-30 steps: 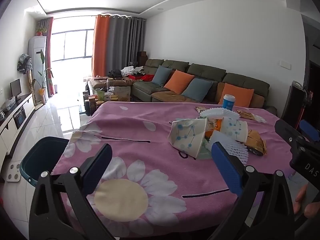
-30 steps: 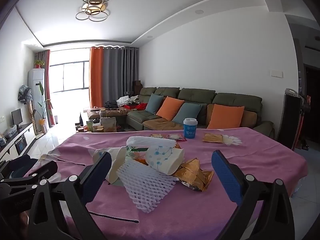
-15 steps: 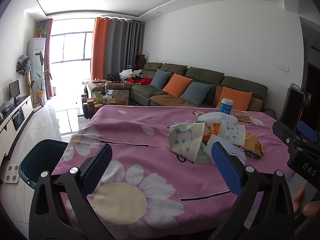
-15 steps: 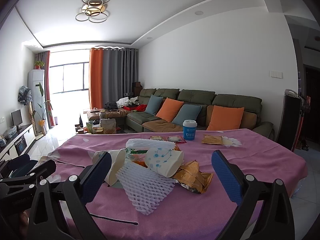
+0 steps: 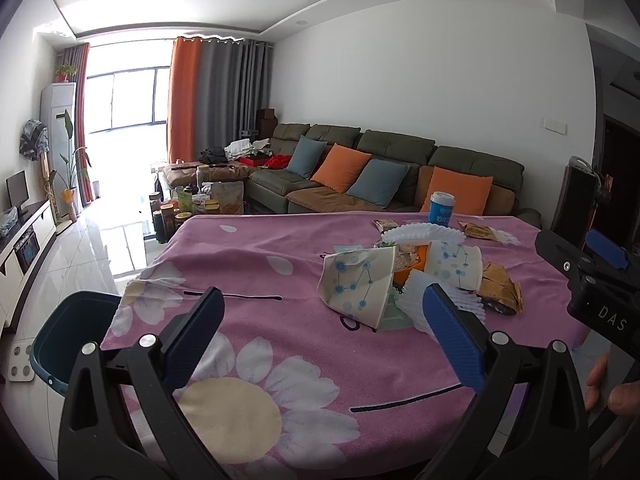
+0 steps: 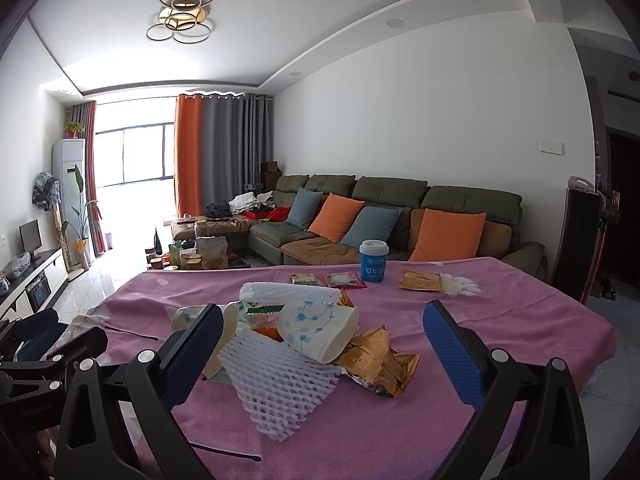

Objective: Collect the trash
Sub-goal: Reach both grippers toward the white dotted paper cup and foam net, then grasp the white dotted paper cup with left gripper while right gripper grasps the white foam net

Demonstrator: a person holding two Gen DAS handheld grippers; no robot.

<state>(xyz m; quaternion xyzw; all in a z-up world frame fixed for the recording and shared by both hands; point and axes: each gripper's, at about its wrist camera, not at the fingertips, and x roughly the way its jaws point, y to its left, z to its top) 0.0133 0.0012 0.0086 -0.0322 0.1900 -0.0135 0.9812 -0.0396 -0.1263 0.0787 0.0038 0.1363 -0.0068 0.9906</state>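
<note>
A heap of trash lies on the pink flowered tablecloth (image 5: 256, 264): two tipped white paper cups with blue dots (image 5: 358, 284) (image 6: 320, 330), white foam net sleeves (image 6: 276, 388) (image 5: 424, 234), and crumpled gold wrappers (image 6: 376, 360) (image 5: 498, 288). More flat wrappers (image 6: 420, 280) lie at the far side. My left gripper (image 5: 324, 328) hovers open over the near left of the table, short of the heap. My right gripper (image 6: 324, 340) is open, the heap showing between its fingers, nothing held. A dark teal bin (image 5: 68, 336) stands on the floor left of the table.
A blue lidded cup (image 6: 373, 261) stands upright near the table's far edge. Behind the table runs a green sofa (image 6: 400, 216) with orange and blue cushions. A cluttered low table (image 5: 200, 200) and a TV bench (image 5: 24, 236) stand further left. A hand (image 5: 616, 380) shows at the right.
Both grippers have tilted upward and drawn back slightly, so the heap sits lower and smaller in view. Both stay open; the trash has not moved.
</note>
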